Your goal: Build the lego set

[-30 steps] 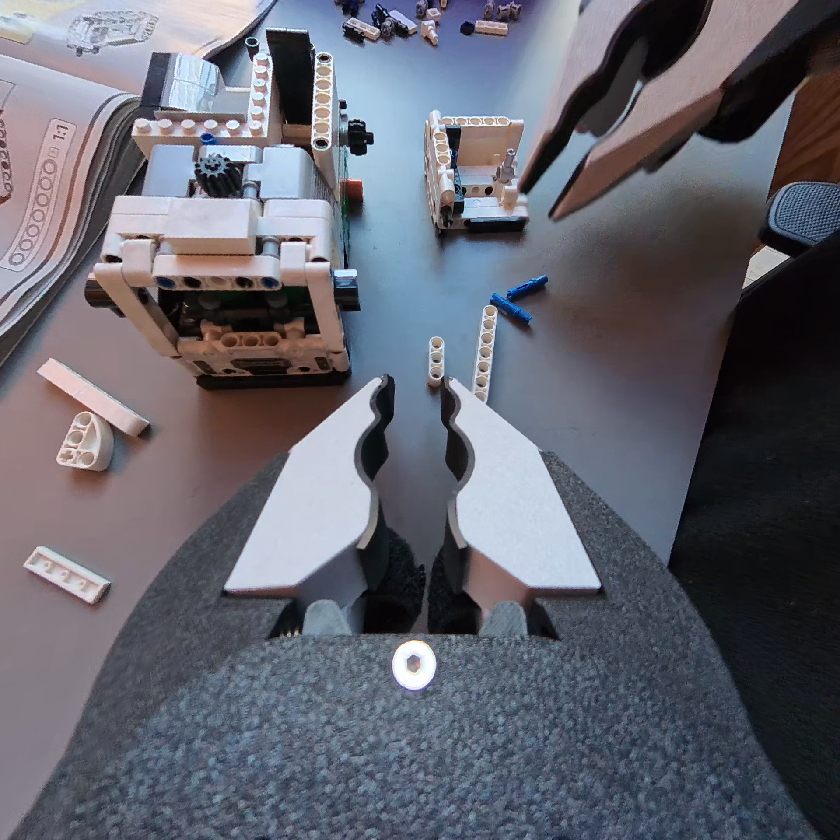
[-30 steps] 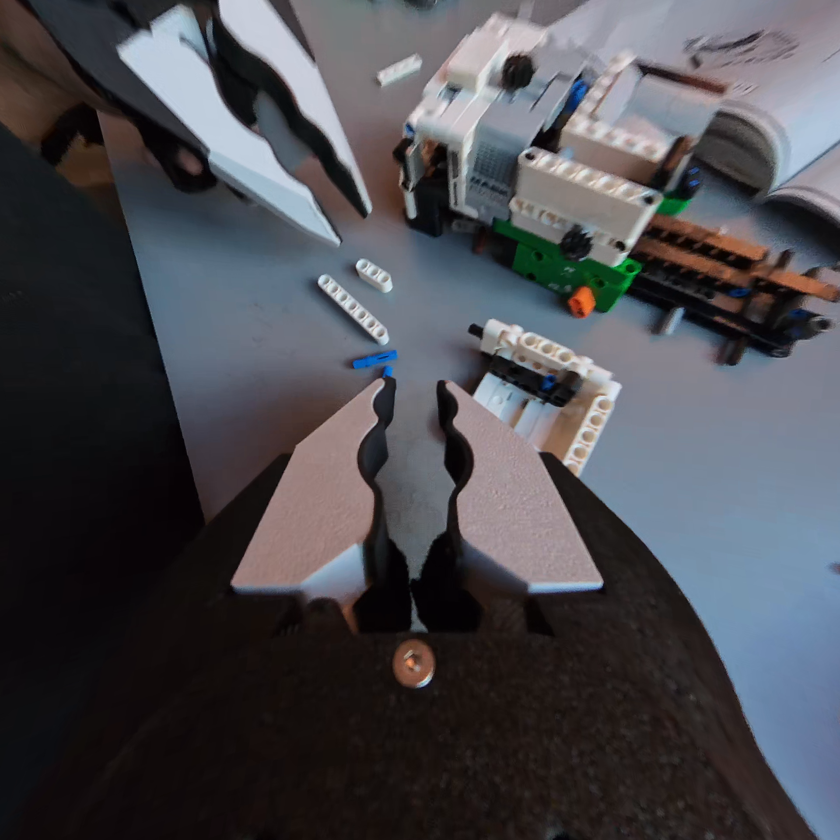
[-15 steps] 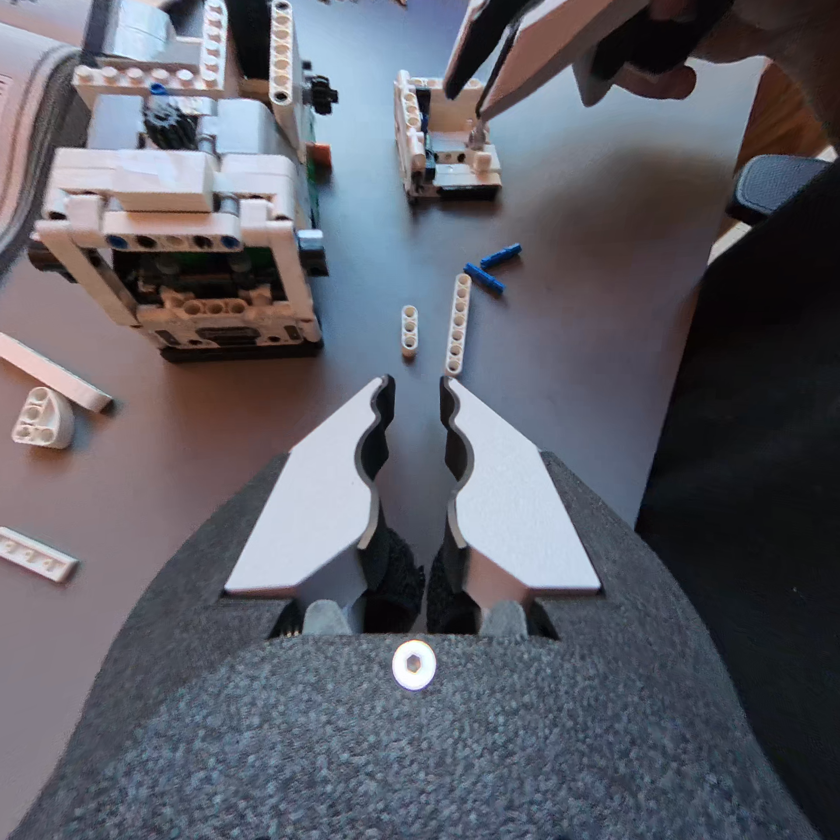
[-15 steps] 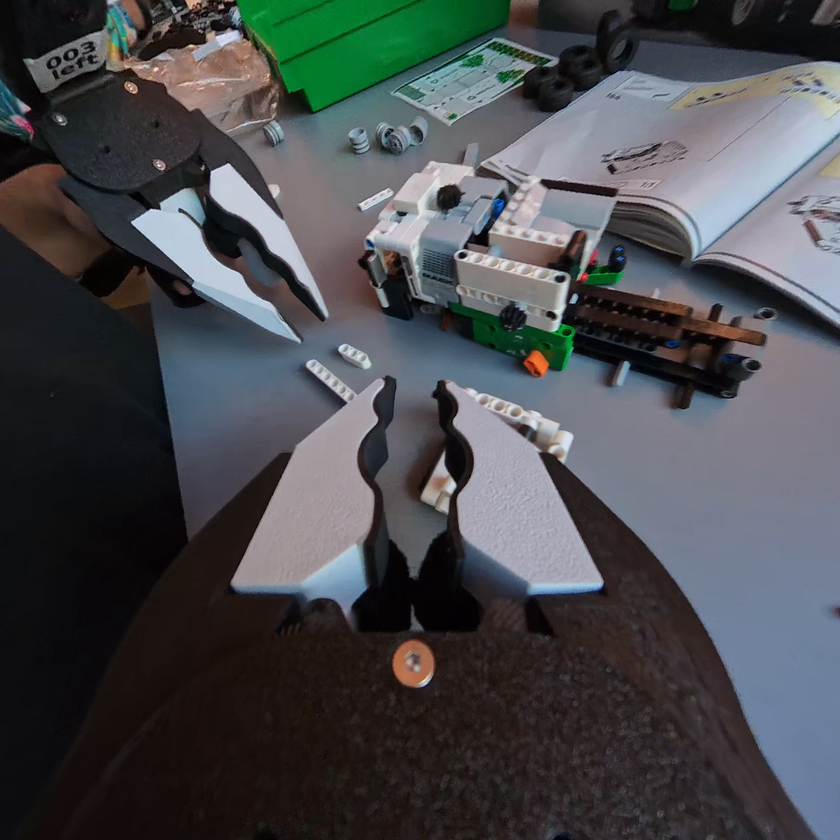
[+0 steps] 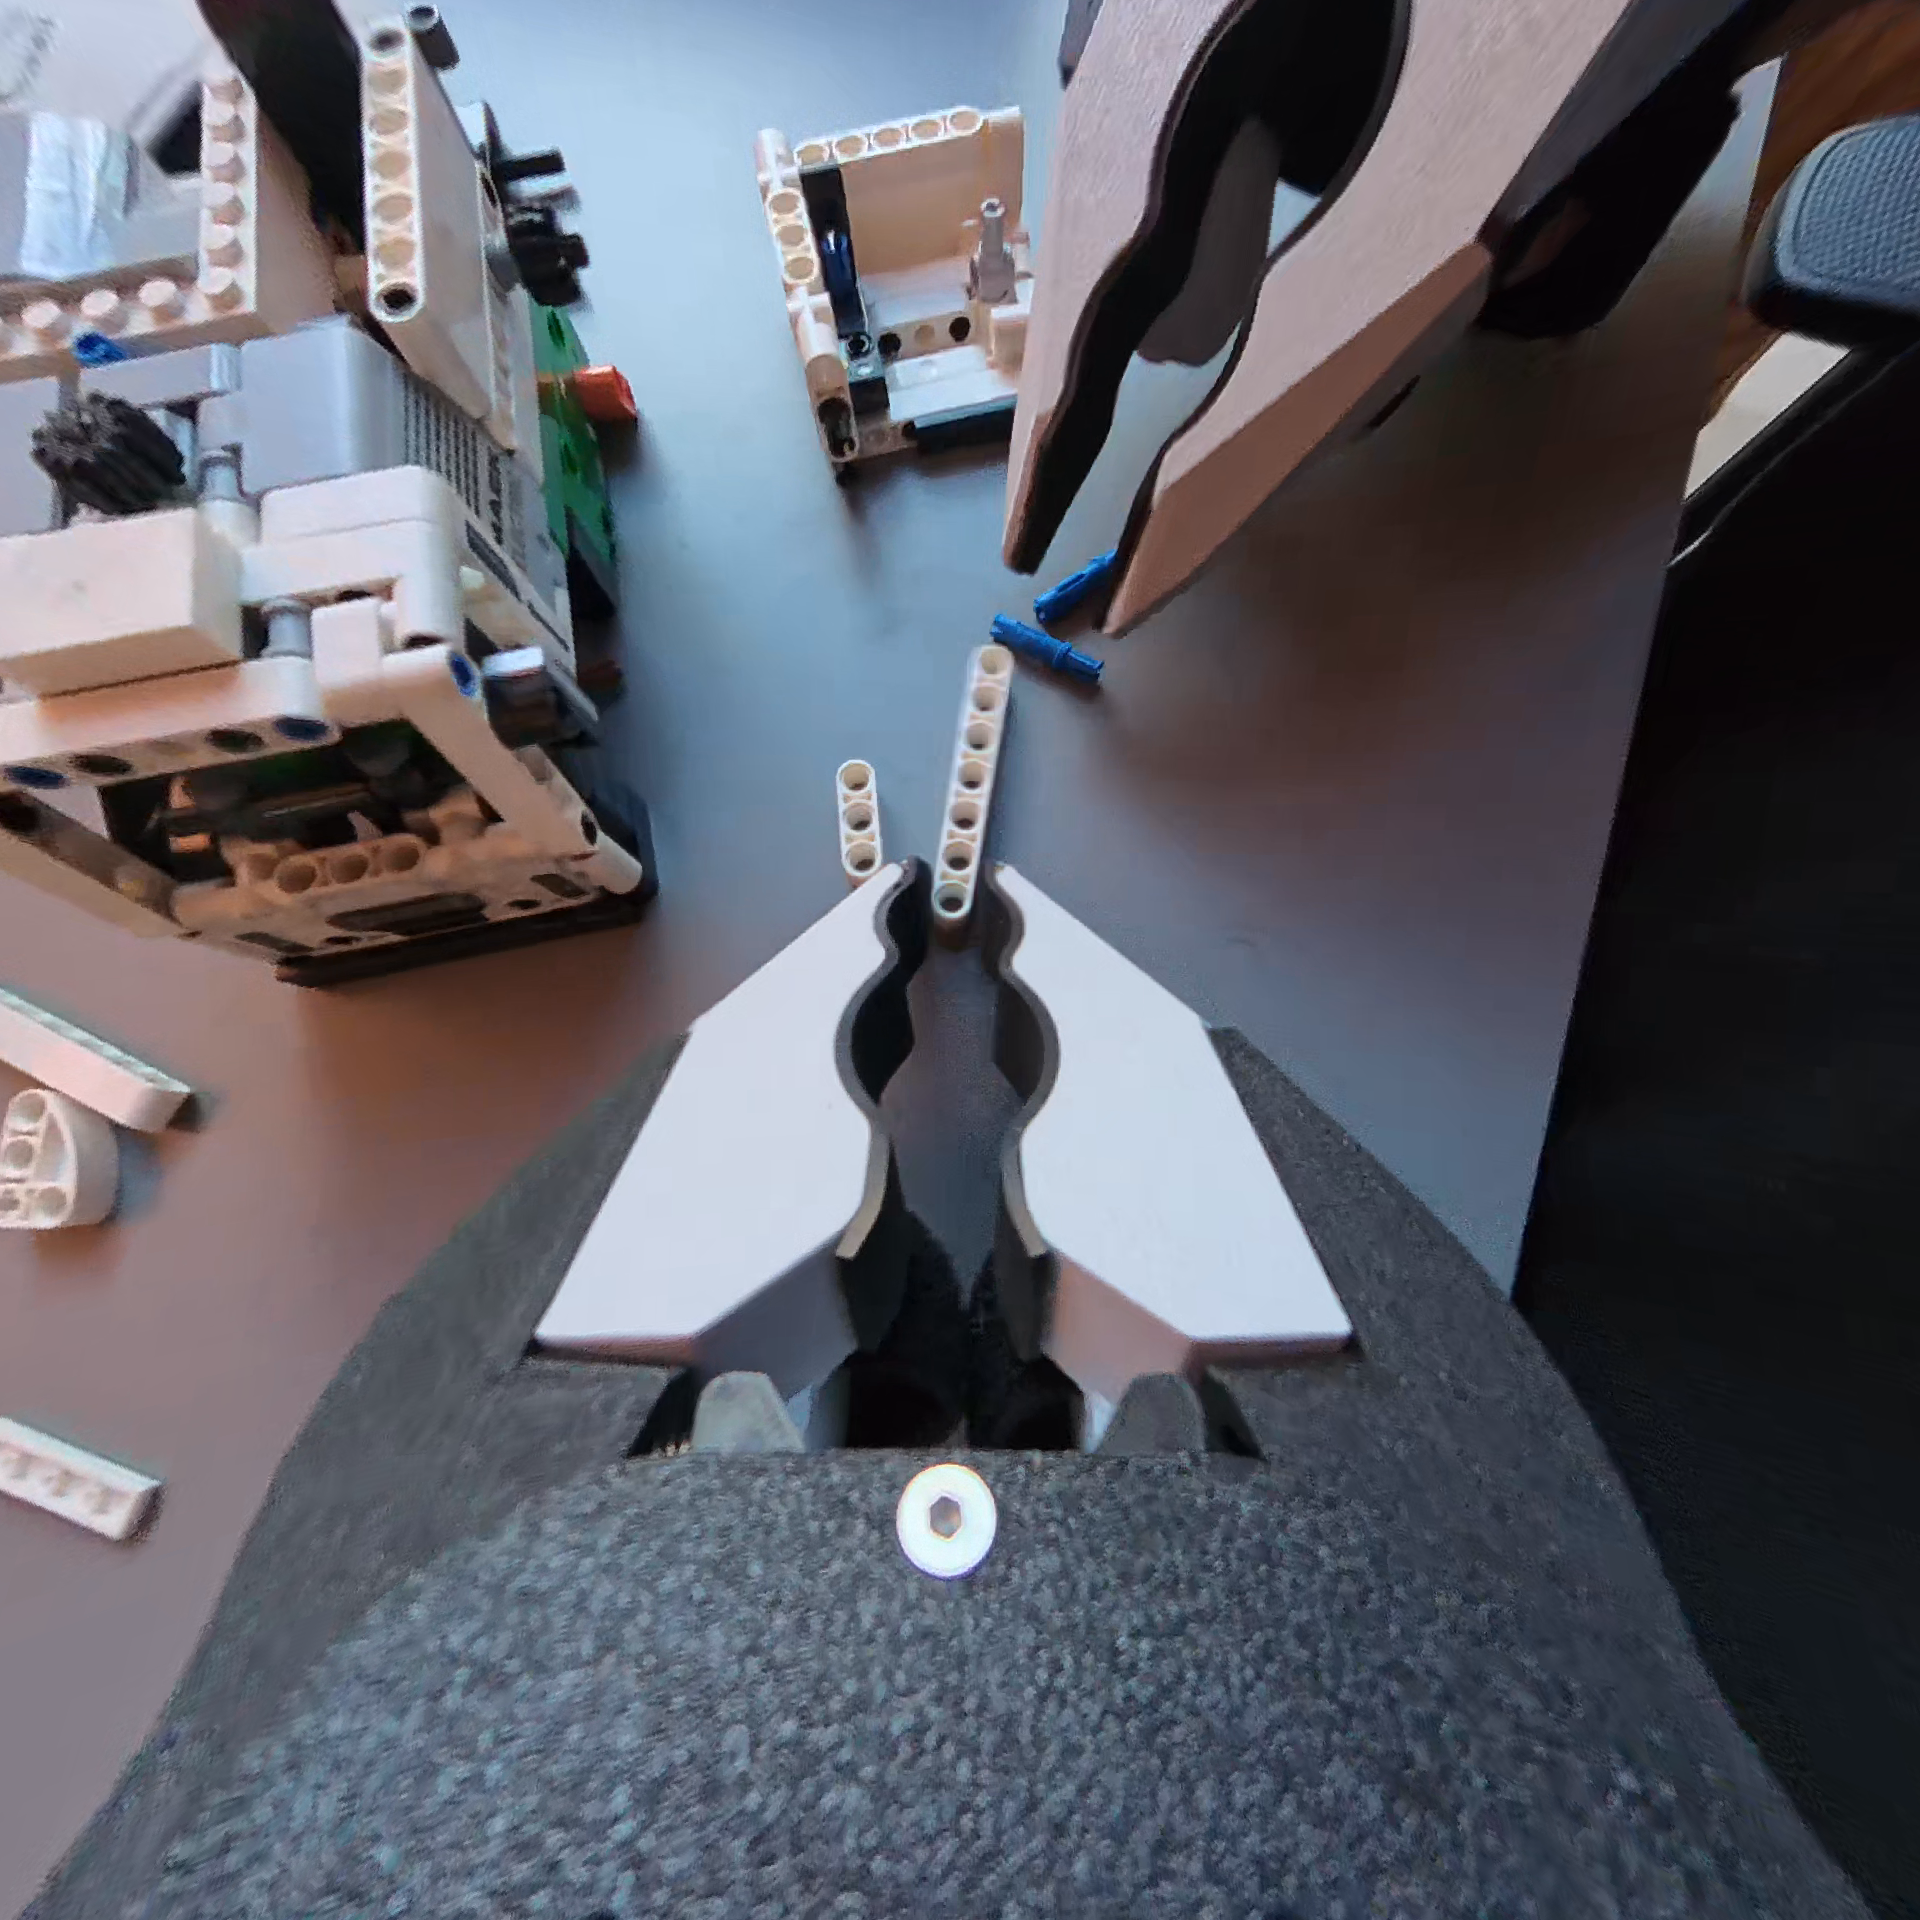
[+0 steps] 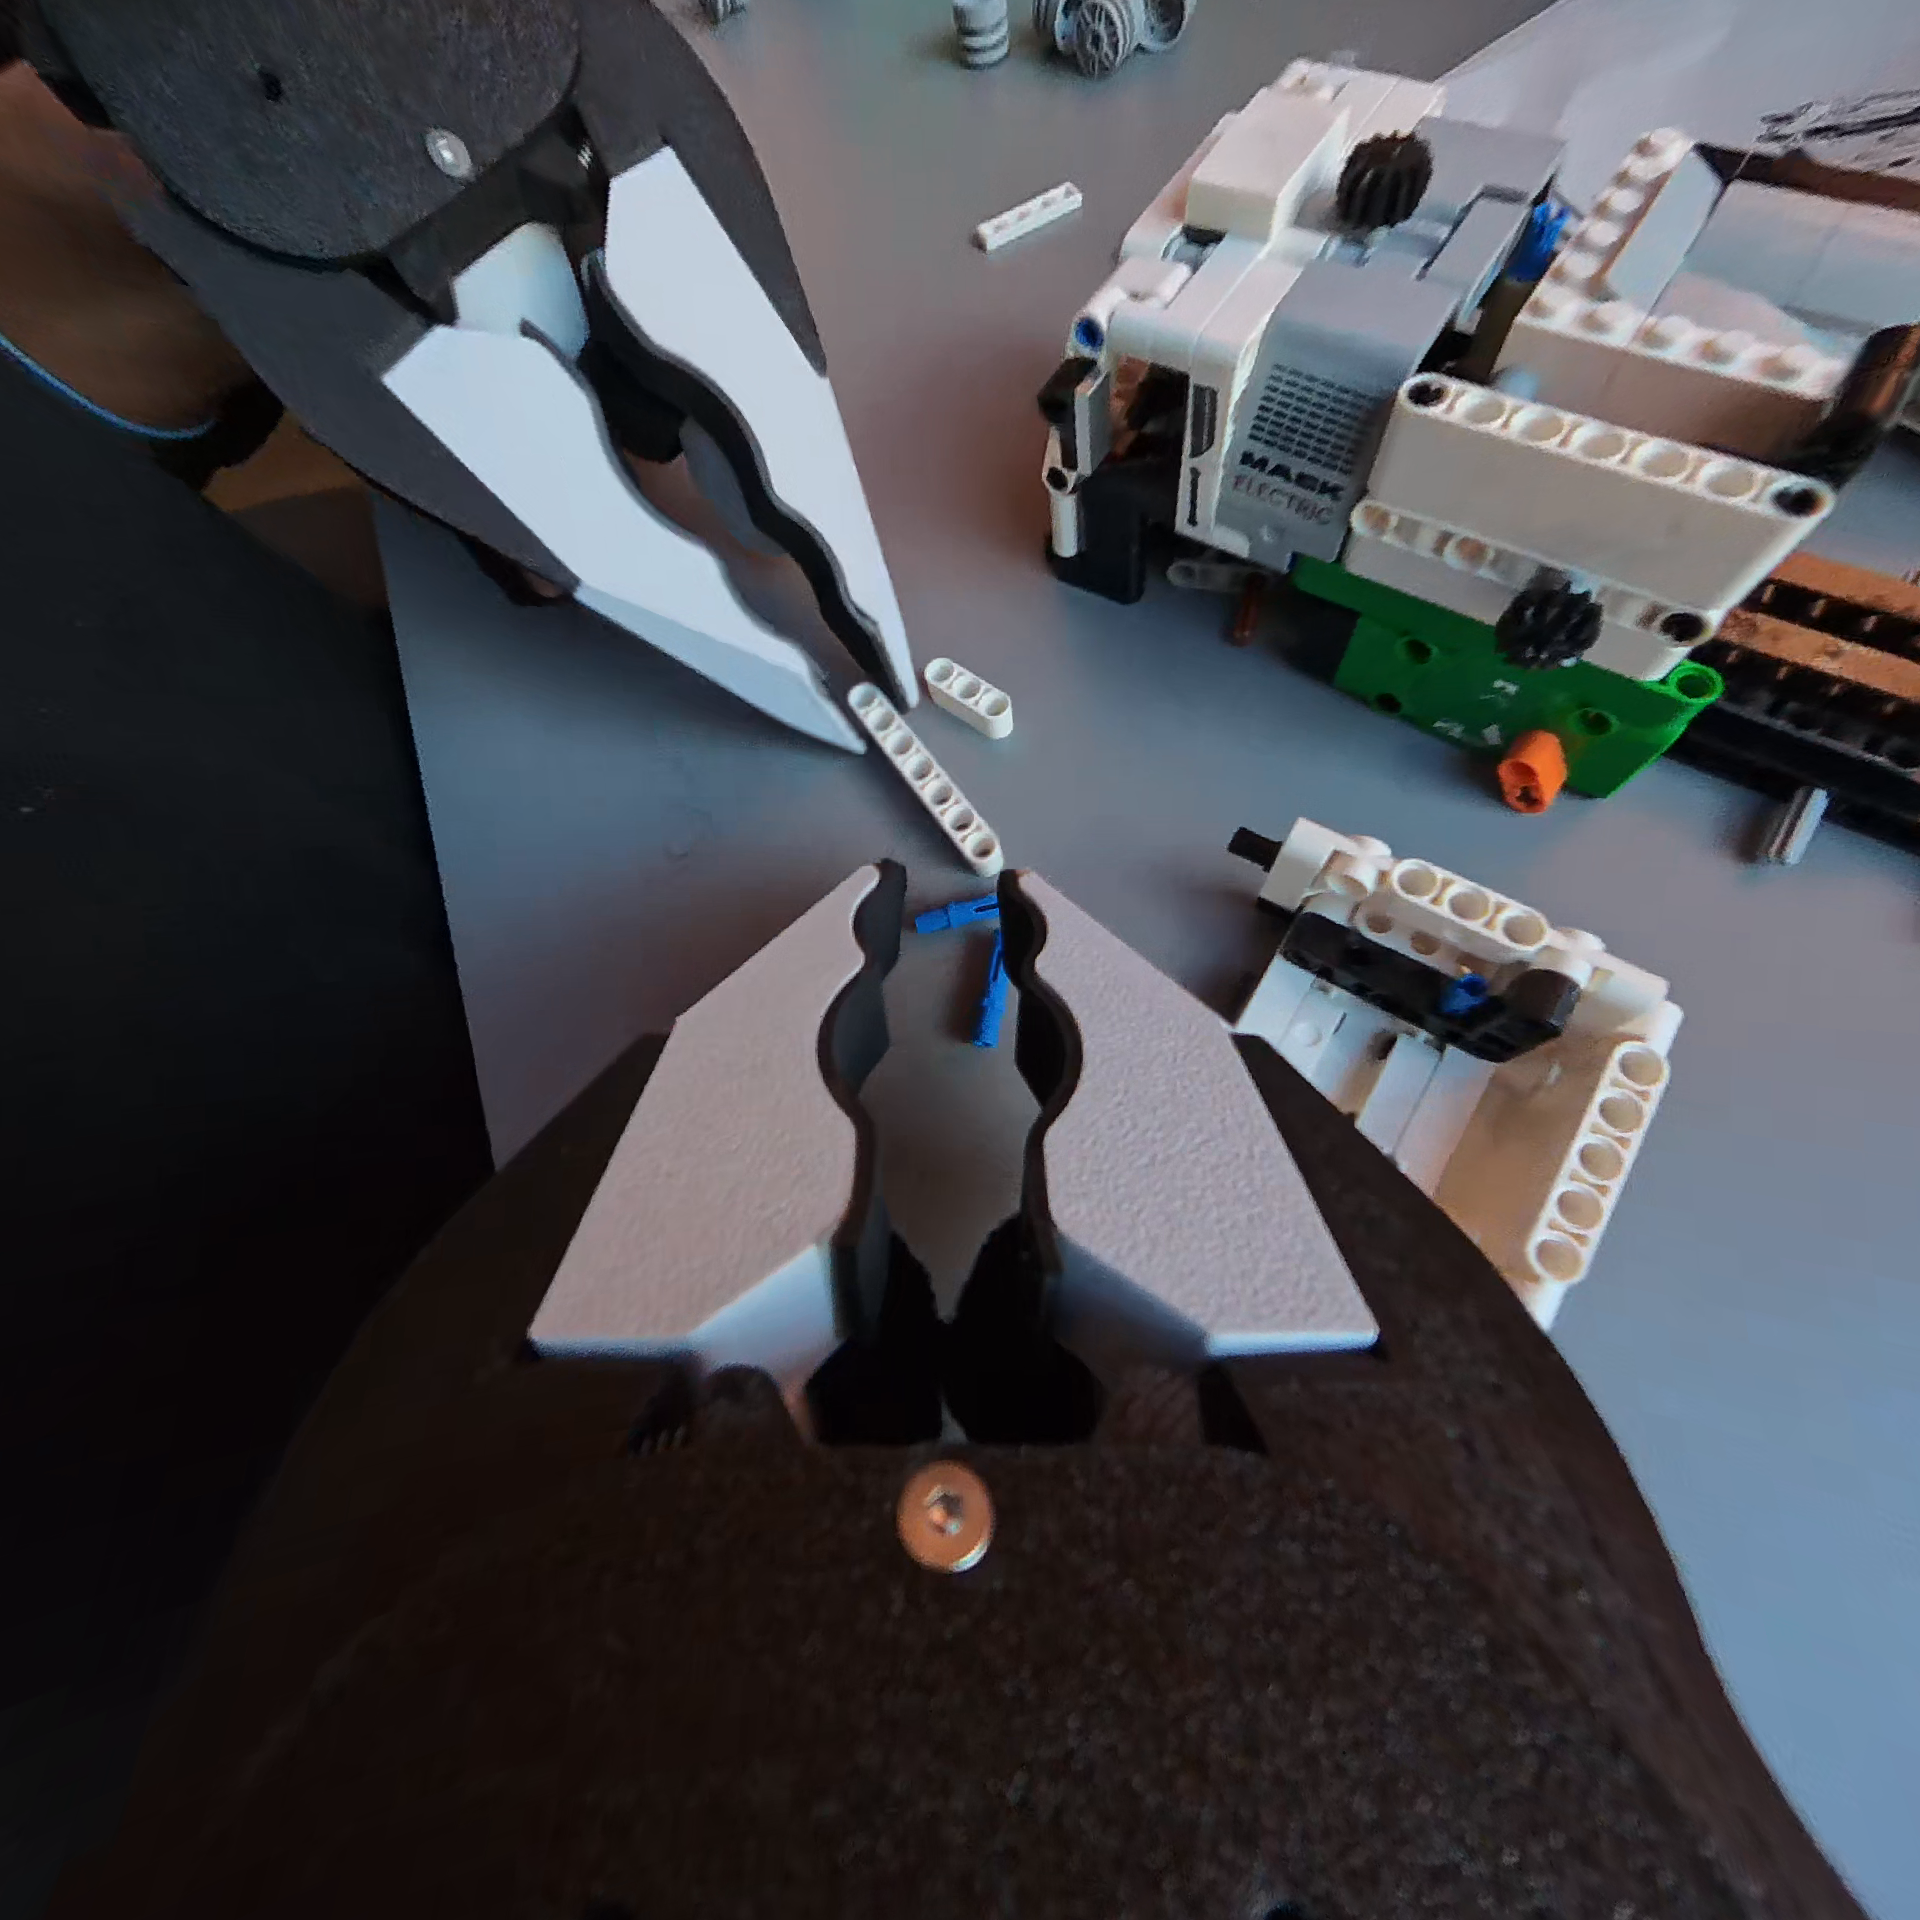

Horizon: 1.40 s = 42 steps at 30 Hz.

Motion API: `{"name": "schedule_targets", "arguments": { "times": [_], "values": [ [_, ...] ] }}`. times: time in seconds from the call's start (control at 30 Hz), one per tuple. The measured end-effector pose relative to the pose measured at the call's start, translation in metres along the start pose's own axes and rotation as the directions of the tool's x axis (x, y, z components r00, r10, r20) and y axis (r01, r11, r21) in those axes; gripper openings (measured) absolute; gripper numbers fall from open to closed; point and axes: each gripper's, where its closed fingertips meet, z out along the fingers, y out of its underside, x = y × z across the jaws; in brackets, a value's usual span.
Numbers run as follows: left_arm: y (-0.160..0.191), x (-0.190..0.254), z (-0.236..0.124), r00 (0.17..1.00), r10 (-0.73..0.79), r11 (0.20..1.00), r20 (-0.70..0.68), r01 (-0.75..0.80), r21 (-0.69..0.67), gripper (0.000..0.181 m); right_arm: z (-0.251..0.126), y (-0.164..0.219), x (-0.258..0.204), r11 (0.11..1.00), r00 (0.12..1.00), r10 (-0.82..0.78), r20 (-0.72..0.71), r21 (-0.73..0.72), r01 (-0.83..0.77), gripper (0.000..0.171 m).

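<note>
A long white beam [image 5: 971, 774] lies on the dark table, its near end between the tips of my left gripper [image 5: 954, 883], which is open and straddles it. A short three-hole beam [image 5: 857, 821] lies just left of it. My right gripper [image 6: 951, 881] is open and low over two blue pins [image 6: 985, 1003], which lie between its fingers. In the right wrist view the left gripper [image 6: 878, 719] stands at the far end of the long beam [image 6: 925, 779]. In the left wrist view the right gripper [image 5: 1070, 594] hangs over the blue pins [image 5: 1044, 644].
The large white, grey and green truck build [image 5: 312, 644] stands on the left and also shows in the right wrist view [image 6: 1403, 436]. A small white sub-assembly [image 6: 1455, 1039] sits right of my right gripper. Loose white parts [image 5: 52, 1158] lie at the left. The table edge [image 5: 1590, 935] runs close on the right. The tips of one gripper are about 6 cm away from the tips of the other.
My left gripper has moved forward, so the long beam's end now sits between its tips. My right gripper has left the small sub-assembly and come down over the blue pins.
</note>
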Motion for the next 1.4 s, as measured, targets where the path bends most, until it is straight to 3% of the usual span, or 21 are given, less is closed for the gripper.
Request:
{"name": "schedule_targets", "arguments": {
  "times": [0.17, 0.33, 0.5, 0.6, 0.73, 0.83, 1.0, 1.2, 1.3, 1.4],
  "values": [
    [-0.008, -0.010, -0.006, 0.971, 0.204, 0.979, 0.127, -0.206, 0.001, 0.007, 0.003, -0.012, 0.002, 0.997, 0.998, 0.057, -0.015, 0.054, -0.056, 0.024],
    [-0.046, -0.016, -0.034, 0.855, 0.415, 0.874, 0.311, -0.469, 0.124, 0.007, -0.006, -0.051, 0.006, 0.957, 0.979, 0.186, 0.088, 0.212, -0.201, 0.031],
    [-0.060, -0.019, -0.048, 0.853, 0.399, 0.849, 0.336, -0.482, 0.216, 0.006, -0.020, -0.080, -0.003, 0.896, 0.919, 0.248, 0.308, 0.288, -0.338, 0.030],
    [-0.068, -0.019, -0.054, 0.854, 0.375, 0.837, 0.361, -0.479, 0.263, 0.007, -0.019, -0.081, 0.000, 0.880, 0.898, 0.282, 0.339, 0.281, -0.383, 0.030],
    [-0.070, -0.019, -0.051, 0.874, 0.332, 0.850, 0.355, -0.440, 0.290, 0.006, -0.017, -0.081, -0.004, 0.861, 0.869, 0.302, 0.392, 0.280, -0.425, 0.027],
    [-0.069, -0.019, -0.046, 0.892, 0.295, 0.868, 0.343, -0.401, 0.294, 0.006, -0.017, -0.085, -0.004, 0.833, 0.854, 0.318, 0.412, 0.309, -0.460, 0.015],
    [-0.074, -0.022, -0.044, 0.950, 0.155, 0.898, 0.272, -0.250, 0.361, 0.007, -0.019, -0.087, 0.004, 0.803, 0.847, 0.349, 0.402, 0.338, -0.491, 0.008],
    [-0.078, -0.019, -0.040, 0.997, -0.069, 0.902, 0.023, 0.052, 0.429, 0.011, -0.023, -0.087, 0.010, 0.788, 0.838, 0.361, 0.409, 0.346, -0.509, 0.007],
    [-0.081, -0.011, -0.038, 0.968, -0.162, 0.887, -0.193, 0.229, 0.402, 0.030, -0.021, -0.082, 0.013, 0.809, 0.866, 0.349, 0.357, 0.352, -0.471, 0.007],
    [-0.084, -0.013, -0.039, 0.928, -0.220, 0.864, -0.300, 0.328, 0.382, 0.031, -0.024, -0.084, 0.010, 0.815, 0.878, 0.318, 0.358, 0.371, -0.446, 0.007]
  ]
}}
